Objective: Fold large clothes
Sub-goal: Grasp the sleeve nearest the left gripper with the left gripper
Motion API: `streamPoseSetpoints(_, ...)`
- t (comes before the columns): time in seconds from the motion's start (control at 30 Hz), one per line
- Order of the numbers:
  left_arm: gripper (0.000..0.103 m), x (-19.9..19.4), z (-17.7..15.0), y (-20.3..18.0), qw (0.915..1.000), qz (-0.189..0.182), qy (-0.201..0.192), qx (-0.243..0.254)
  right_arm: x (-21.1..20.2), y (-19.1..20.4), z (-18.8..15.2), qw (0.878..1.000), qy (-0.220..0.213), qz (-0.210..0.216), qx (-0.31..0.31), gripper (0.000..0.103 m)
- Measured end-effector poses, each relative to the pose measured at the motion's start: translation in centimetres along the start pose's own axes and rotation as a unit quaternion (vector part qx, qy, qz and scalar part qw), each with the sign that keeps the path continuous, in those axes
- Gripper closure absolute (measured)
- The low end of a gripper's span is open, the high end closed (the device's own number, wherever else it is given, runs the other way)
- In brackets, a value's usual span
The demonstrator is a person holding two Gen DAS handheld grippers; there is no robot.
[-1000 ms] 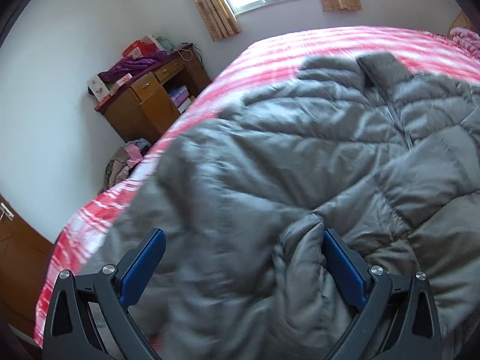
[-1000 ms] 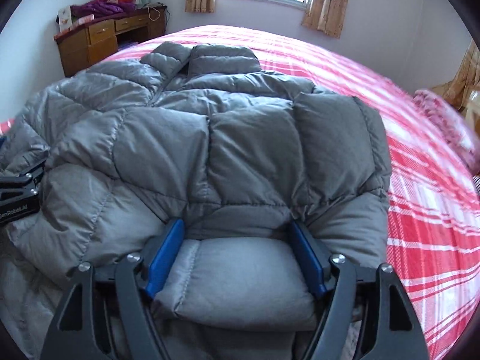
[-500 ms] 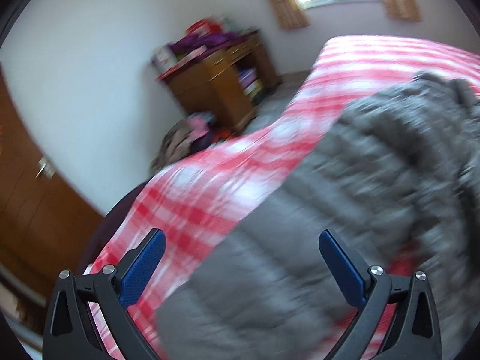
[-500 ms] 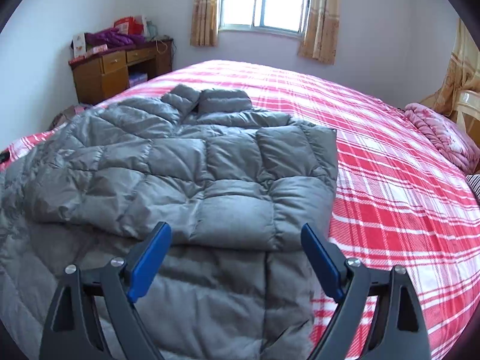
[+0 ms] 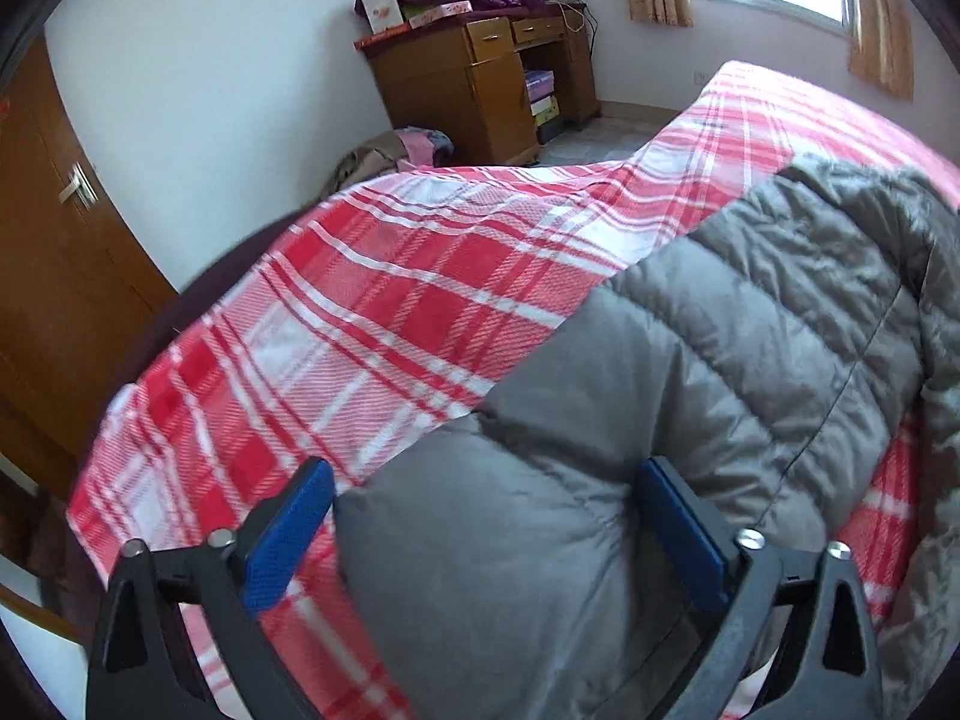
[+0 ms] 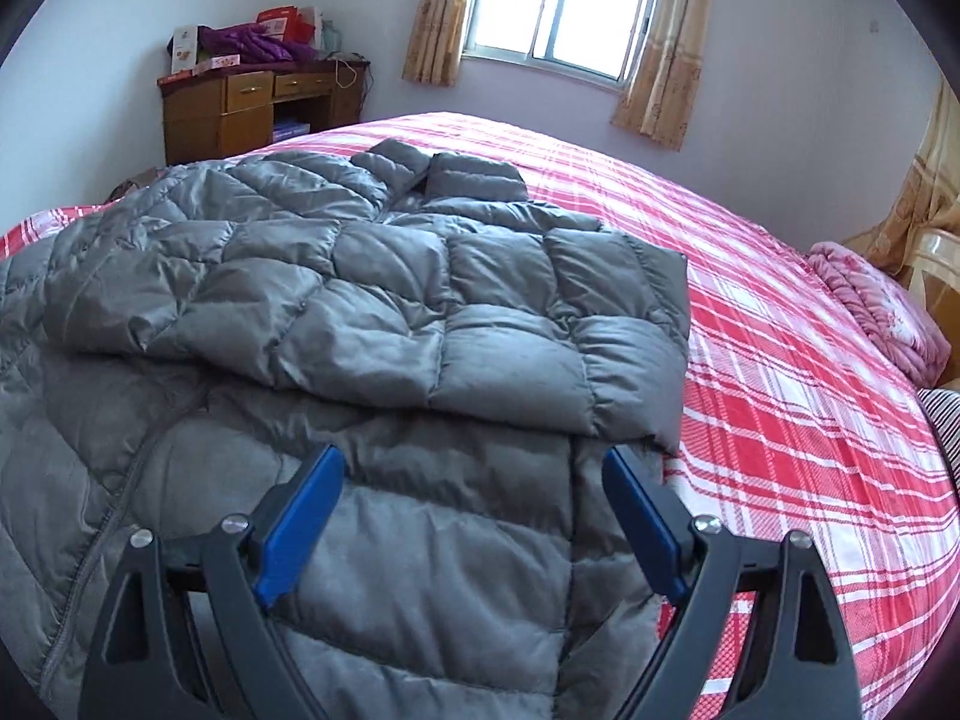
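1. Your left gripper [image 5: 483,531] is spread wide around a jacket [image 6: 372,312] sleeve on the bed [image 6: 780,330]; the puffy fabric may slip.
2. Your right gripper [image 6: 474,516] hovers agape and empty; the folded sleeve may spring back.

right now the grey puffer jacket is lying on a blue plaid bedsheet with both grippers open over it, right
Not quite: the bedsheet is red and white plaid, not blue, as the right wrist view shows. The rest holds: the grey puffer jacket lies on it, with the right gripper and left gripper open over it.
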State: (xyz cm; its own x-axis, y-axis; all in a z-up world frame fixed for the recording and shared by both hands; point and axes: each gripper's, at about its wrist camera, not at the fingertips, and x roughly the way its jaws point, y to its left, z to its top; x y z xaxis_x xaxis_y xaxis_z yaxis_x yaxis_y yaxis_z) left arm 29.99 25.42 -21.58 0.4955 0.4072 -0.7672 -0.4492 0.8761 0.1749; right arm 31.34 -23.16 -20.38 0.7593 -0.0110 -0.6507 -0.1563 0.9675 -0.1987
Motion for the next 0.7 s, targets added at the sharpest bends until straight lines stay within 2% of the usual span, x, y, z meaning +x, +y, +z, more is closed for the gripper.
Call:
streamPoseSetpoints(0.03, 0.033, 0.0, 0.3, 0.0, 0.9996, -0.026, 0.007, -0.01, -0.2, -0.1, -0.1, 1.0, -0.005, 0.001, 0.001, 0.013)
streamPoseSetpoints(0.07, 0.054, -0.1, 0.4, -0.2, 0.9991, -0.039, 0.013, -0.012, -0.5, -0.3, -0.2, 1.0, -0.009, 0.004, 0.004, 0.013)
streamPoseSetpoints(0.1, 0.069, -0.2, 0.6, -0.5, 0.9988, -0.045, 0.016, -0.009, -0.5, -0.5, -0.3, 1.0, -0.01, 0.008, 0.008, 0.013)
streamPoseSetpoints(0.17, 0.081, -0.8, 1.1, -1.3, 0.999, -0.041, 0.015, 0.005, -0.4, -0.8, -0.5, 1.0, -0.006, 0.01, 0.017, 0.013)
streamPoseSetpoints(0.27, 0.086, -2.8, 2.2, -2.7, 0.9987, -0.048, -0.008, 0.016, 0.1, -1.1, -0.6, 1.0, 0.007, 0.01, 0.028, 0.013)
streamPoseSetpoints(0.37, 0.086, -5.8, 3.7, -5.3, 0.9964, -0.044, -0.058, 0.042, 0.3, -1.1, -0.6, 0.999, 0.01, 0.012, 0.031, 0.013)
streamPoseSetpoints(0.47, 0.086, -9.3, 5.3, -9.0, 0.9901, -0.056, -0.108, 0.071, 0.3, -1.4, -0.8, 0.999, 0.01, 0.013, 0.037, 0.013)
streamPoseSetpoints(0.6, 0.086, -13.5, 7.0, -15.6, 0.9758, -0.089, -0.159, 0.121, 0.2, -2.0, -1.0, 0.998, 0.009, 0.017, 0.053, 0.013)
streamPoseSetpoints(0.7, 0.086, -16.1, 6.7, -22.0, 0.9606, -0.112, -0.192, 0.166, -0.1, -2.9, -1.1, 0.997, 0.005, 0.021, 0.074, 0.013)
